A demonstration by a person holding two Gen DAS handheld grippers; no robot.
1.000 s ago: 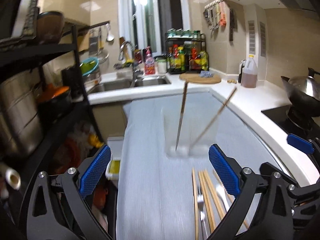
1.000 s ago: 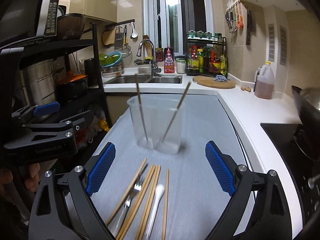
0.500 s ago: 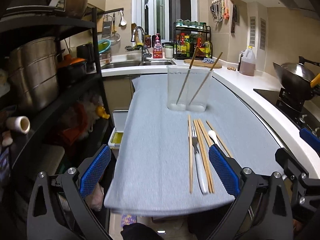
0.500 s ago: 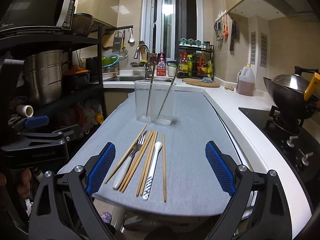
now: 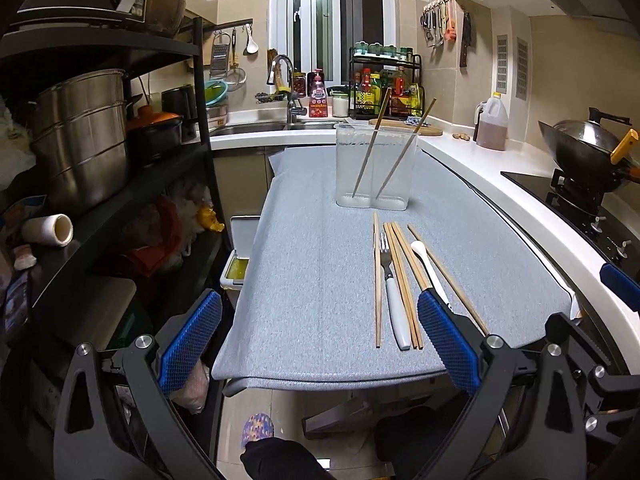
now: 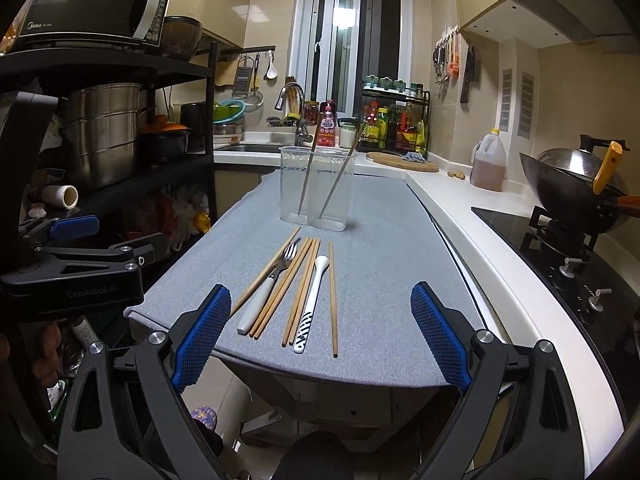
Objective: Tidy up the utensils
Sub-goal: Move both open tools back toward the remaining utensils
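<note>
A clear plastic holder (image 5: 375,166) (image 6: 317,188) with two compartments stands on the grey mat, one wooden chopstick (image 5: 371,148) leaning in each. In front of it lie several loose chopsticks (image 5: 377,280) (image 6: 332,300), a white-handled fork (image 5: 394,296) (image 6: 262,296) and a white spoon with a striped handle (image 5: 426,264) (image 6: 312,304). My left gripper (image 5: 318,344) is open and empty, before the mat's near edge. My right gripper (image 6: 320,340) is open and empty, just short of the utensil ends.
A black shelf rack with steel pots (image 5: 80,136) and a microwave (image 6: 92,0) stands left. A white counter (image 6: 500,240) with a stove and wok (image 6: 576,188) runs on the right. The sink (image 5: 256,128), bottles and an oil jug (image 6: 488,164) lie behind.
Both grippers have drawn back from the holder to the near edge of the mat. The whole row of loose utensils has come into view. Both stay open.
</note>
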